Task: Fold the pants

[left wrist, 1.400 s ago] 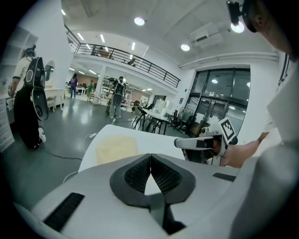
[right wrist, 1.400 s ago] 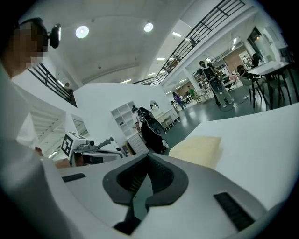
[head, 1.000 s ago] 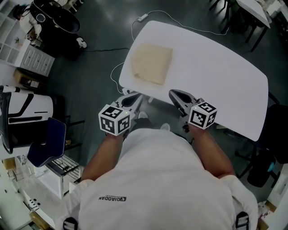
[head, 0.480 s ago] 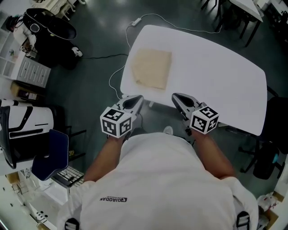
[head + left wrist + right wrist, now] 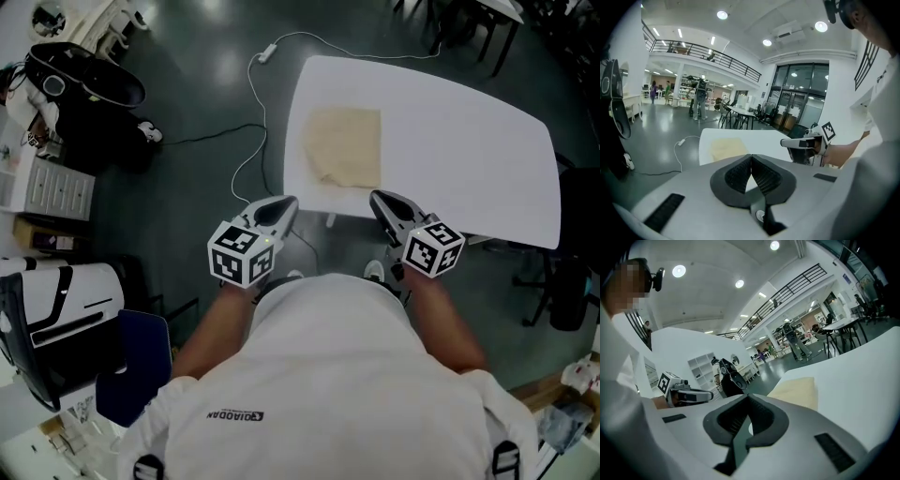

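- While held just short of the worktop's (image 5: pixel 469 141) near edge, the left gripper (image 5: pixel 281 204) has its jaws pressed together with nothing between them.
- Right gripper (image 5: pixel 382 200): jaws likewise closed on each other and empty, tips at the same near edge.
- Both grippers sit side by side in front of the person's torso, apart from the cloth.
- Pants (image 5: pixel 347 147): a folded beige rectangle lying flat on the worktop near its left end, beyond the grippers.
- White cable (image 5: pixel 267 51): trails across the floor left of the worktop.
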Demonstrator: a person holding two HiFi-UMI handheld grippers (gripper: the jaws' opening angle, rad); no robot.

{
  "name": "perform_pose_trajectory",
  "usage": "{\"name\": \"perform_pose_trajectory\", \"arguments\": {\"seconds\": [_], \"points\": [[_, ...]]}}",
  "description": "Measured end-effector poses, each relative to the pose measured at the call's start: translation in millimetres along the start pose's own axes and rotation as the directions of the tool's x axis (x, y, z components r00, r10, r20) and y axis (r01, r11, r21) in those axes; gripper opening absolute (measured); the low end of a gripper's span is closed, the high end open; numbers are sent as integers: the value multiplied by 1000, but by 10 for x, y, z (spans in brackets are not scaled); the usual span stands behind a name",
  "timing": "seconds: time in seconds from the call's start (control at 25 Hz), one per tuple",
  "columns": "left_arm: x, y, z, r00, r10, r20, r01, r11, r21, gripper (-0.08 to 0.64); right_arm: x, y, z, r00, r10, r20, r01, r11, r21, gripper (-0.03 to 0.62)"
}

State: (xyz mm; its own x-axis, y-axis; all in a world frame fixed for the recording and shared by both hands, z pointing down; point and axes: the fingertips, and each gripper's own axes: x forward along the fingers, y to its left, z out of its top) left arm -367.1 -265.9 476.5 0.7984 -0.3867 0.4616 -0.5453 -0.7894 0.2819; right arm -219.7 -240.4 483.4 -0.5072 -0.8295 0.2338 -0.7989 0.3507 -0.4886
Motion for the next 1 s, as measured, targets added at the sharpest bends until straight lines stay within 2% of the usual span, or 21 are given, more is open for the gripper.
{"name": "perform_pose_trajectory", "arguments": {"seconds": [0.2,0.44,0.76,1.0], "points": [[-212,344,-77,995,-95,-17,96,995,40,28,177,324,-143,994,-103,36,102,995,16,18],[-284,366,-187,982,-181,-53,185,980,74,28,43,601,-344,981,-191,42,190,982,13,18],[-391,184,-163,976,-216,-44,217,975,37,28,-135,889,-392,979,-200,22,200,980,4,18],[-373,-175,-176,974,-225,-35,226,974,29,28,-431,981,-440,982,-190,-6,190,981,-49,18]]}}
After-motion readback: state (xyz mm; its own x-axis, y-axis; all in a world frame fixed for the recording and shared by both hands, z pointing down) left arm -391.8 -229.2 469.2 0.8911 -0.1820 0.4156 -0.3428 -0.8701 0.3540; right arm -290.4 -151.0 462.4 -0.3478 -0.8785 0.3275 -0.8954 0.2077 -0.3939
